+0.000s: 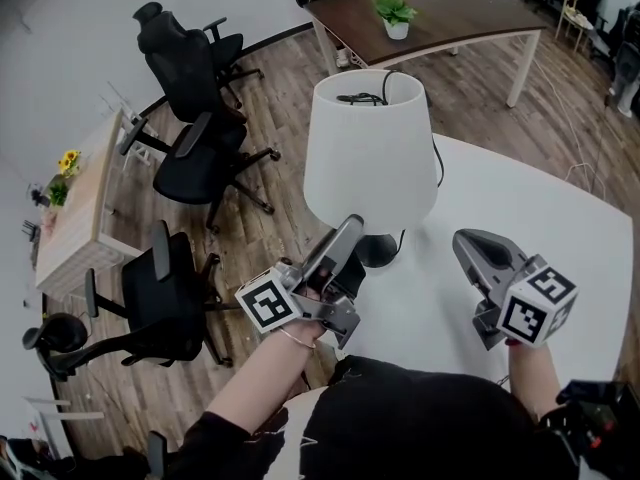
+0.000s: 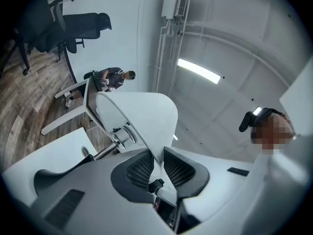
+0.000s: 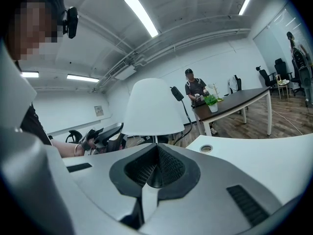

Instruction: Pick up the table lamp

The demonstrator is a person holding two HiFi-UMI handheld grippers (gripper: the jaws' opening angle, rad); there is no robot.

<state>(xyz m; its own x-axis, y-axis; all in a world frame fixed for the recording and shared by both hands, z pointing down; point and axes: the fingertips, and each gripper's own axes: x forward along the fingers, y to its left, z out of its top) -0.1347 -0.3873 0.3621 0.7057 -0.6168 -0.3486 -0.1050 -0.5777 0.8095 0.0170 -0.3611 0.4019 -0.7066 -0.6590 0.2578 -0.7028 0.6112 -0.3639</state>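
The table lamp has a white cone shade [image 1: 370, 148], a black cord coming out of its top and a black round base [image 1: 378, 250], and it stands on the white table [image 1: 530, 218]. My left gripper [image 1: 350, 226] reaches up to the shade's lower rim from the front left. In the left gripper view the shade's [image 2: 142, 116] thin edge runs down between the jaws of that gripper [image 2: 159, 163], pinched by the pads. My right gripper [image 1: 470, 243] hovers over the table to the lamp's right, shut and empty. Its own view shows its closed tips [image 3: 156, 173] aimed at the shade [image 3: 154, 106].
Black office chairs [image 1: 195, 78] stand on the wood floor to the left, beside a pale wooden desk [image 1: 80, 218]. A brown table [image 1: 440, 18] with a potted plant [image 1: 395, 13] sits behind. A person [image 3: 195, 89] stands by that table.
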